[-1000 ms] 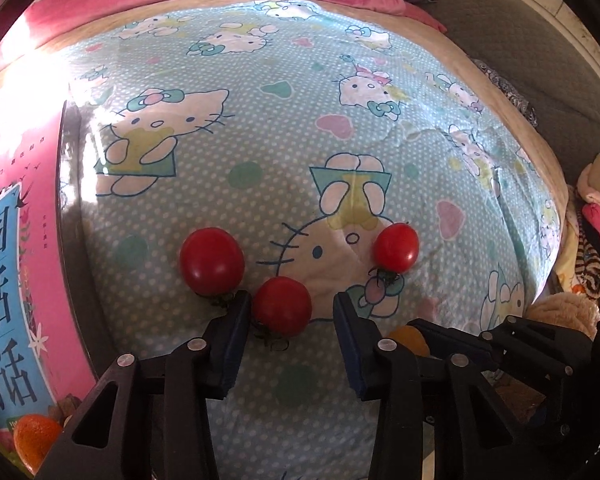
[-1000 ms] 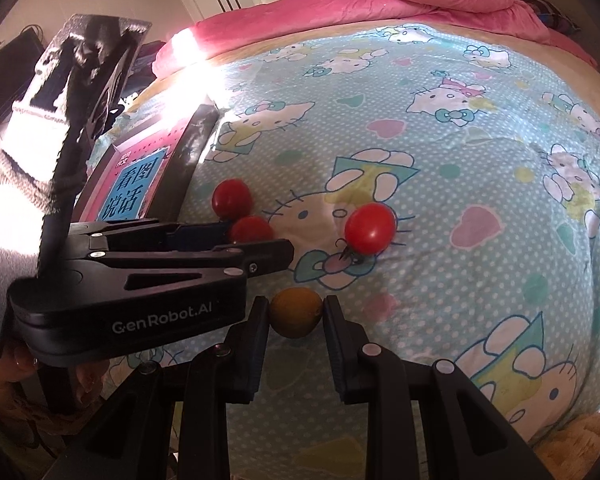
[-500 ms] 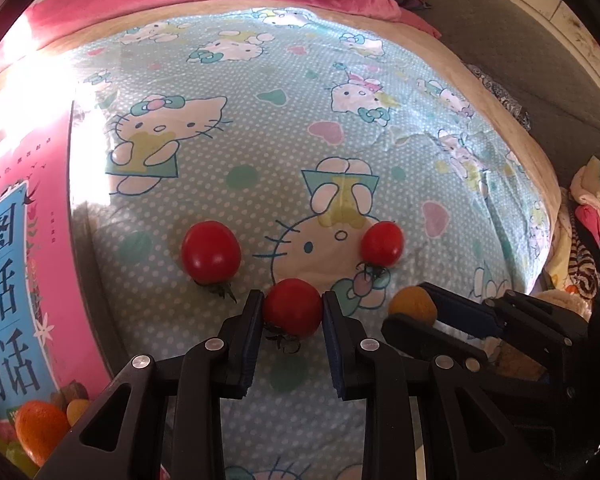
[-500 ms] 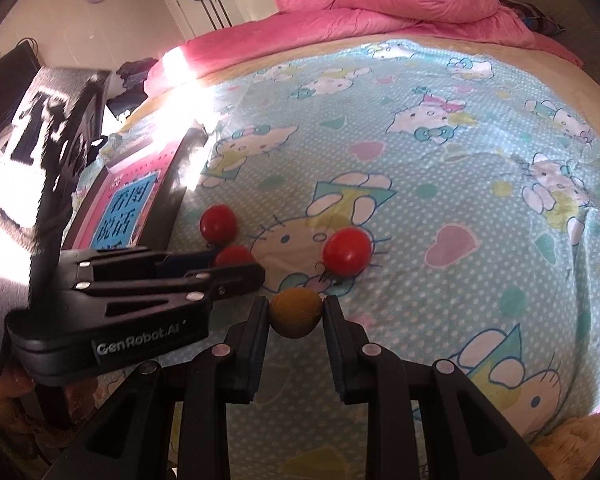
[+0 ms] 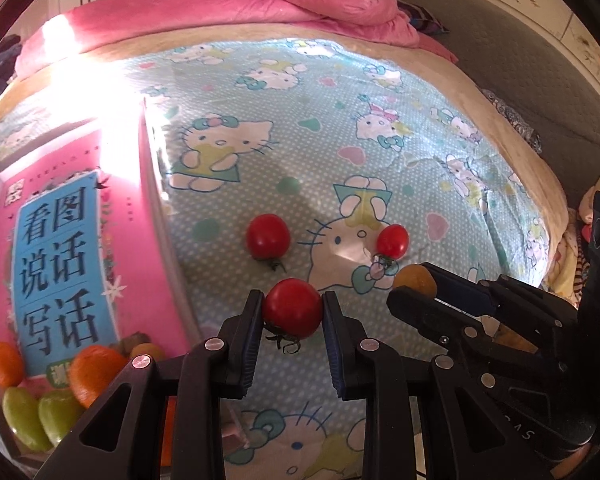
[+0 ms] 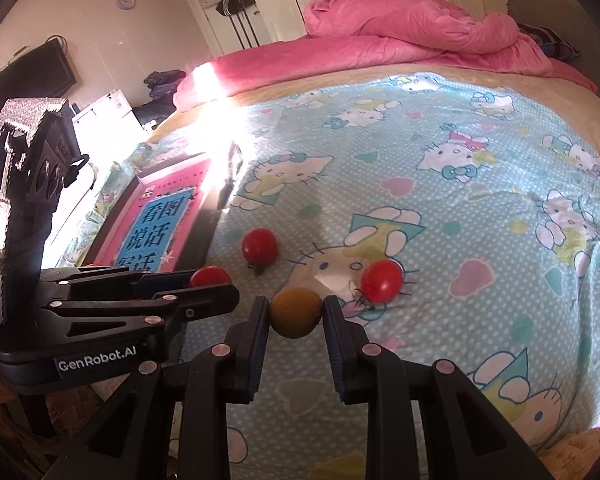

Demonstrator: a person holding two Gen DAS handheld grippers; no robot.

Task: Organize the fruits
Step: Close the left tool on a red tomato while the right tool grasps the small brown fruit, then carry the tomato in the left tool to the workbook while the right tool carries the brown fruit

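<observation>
Two fruits held near the book (image 5: 60, 264)

Left gripper (image 5: 292, 316) squeezes a soft tomato (image 5: 293, 307); right gripper (image 6: 296, 316) squeezes a small orange fruit (image 6: 296, 311). Hold sides gently.

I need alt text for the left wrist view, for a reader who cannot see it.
The left tool grips a red tomato above a cartoon-cat bedsheet. Two more tomatoes lie beyond; the right tool holds a yellow-brown fruit; a pink book lies left.

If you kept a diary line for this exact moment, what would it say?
left gripper: shut on red tomato | right gripper: shut on yellow-brown fruit | two tomatoes loose on bedsheet
</observation>
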